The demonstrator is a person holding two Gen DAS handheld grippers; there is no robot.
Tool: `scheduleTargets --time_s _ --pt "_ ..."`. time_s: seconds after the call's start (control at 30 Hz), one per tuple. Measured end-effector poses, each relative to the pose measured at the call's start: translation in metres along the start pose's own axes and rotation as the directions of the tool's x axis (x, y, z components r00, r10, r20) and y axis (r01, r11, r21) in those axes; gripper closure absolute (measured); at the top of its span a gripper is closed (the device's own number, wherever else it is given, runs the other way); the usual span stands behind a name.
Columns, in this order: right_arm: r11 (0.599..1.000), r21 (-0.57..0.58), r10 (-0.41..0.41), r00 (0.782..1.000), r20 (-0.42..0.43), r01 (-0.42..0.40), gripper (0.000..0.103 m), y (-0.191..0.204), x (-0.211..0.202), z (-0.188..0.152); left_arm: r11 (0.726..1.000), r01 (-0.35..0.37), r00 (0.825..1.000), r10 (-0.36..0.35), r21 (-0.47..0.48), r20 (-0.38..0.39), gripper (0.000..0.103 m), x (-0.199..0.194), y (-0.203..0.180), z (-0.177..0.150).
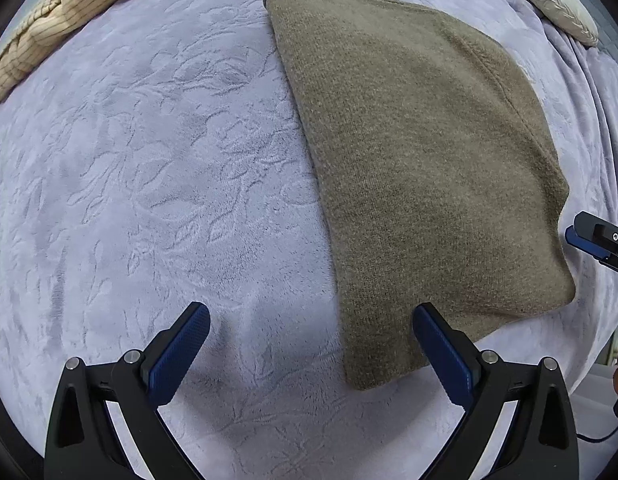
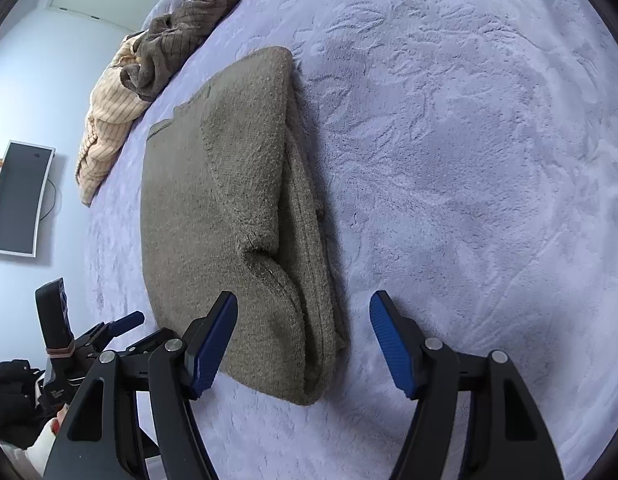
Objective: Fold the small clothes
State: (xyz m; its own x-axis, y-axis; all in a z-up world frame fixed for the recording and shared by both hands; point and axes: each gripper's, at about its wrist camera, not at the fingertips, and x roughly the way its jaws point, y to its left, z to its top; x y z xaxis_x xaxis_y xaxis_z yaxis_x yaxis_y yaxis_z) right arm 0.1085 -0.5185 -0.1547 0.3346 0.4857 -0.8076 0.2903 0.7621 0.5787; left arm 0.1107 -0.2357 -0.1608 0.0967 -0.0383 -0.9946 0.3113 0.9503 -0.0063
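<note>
Basically, we saw no containers, just a folded sweater (image 1: 421, 168) lying flat on the blanket (image 1: 149, 168). Left gripper (image 1: 311, 350) hung wide, empty, above its near edge. Right gripper (image 2: 303, 340) gaped wide, straddling the sweater's near corner, pads off it. Striped cloth (image 1: 57, 20) and pillow (image 1: 549, 0) were cut off at the frame edge.

I see a coarse, matt knit sweater (image 1: 421, 168) on a plush embossed bedspread (image 1: 149, 160); my claws' pads (image 2: 213, 344) look like ribbed blue rubber on matt black plastic.
</note>
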Motion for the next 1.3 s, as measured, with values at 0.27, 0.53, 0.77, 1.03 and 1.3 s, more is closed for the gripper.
scheduleTargets --time_s 0.27,0.53,0.77,1.03,1.3 --pt "1.000 -0.021 0.009 1.000 -0.015 -0.009 0.031 0.000 -0.001 0.015 0.999 0.011 1.000 -0.011 -0.032 0.006 0.001 -0.003 0.009 0.017" --pt "0.998 -0.042 0.050 0.997 -0.052 -0.052 0.031 -0.003 0.005 0.029 0.982 0.148 0.987 -0.140 -0.119 0.077 0.001 -0.014 0.040 0.053" --pt "0.988 -0.051 0.142 0.987 -0.080 -0.147 0.025 -0.001 0.013 0.053 0.938 0.320 0.947 -0.313 -0.130 0.071 0.001 -0.001 0.054 0.092" --pt "0.970 -0.065 0.220 0.961 -0.170 -0.233 0.023 0.006 0.050 0.082 0.920 0.386 0.923 -0.385 -0.073 0.019 0.001 0.041 0.009 0.097" --pt "0.958 -0.023 0.274 0.938 -0.210 -0.285 0.022 0.023 0.093 0.095 0.933 0.355 0.934 -0.351 -0.062 0.070 0.016 0.039 -0.015 0.116"
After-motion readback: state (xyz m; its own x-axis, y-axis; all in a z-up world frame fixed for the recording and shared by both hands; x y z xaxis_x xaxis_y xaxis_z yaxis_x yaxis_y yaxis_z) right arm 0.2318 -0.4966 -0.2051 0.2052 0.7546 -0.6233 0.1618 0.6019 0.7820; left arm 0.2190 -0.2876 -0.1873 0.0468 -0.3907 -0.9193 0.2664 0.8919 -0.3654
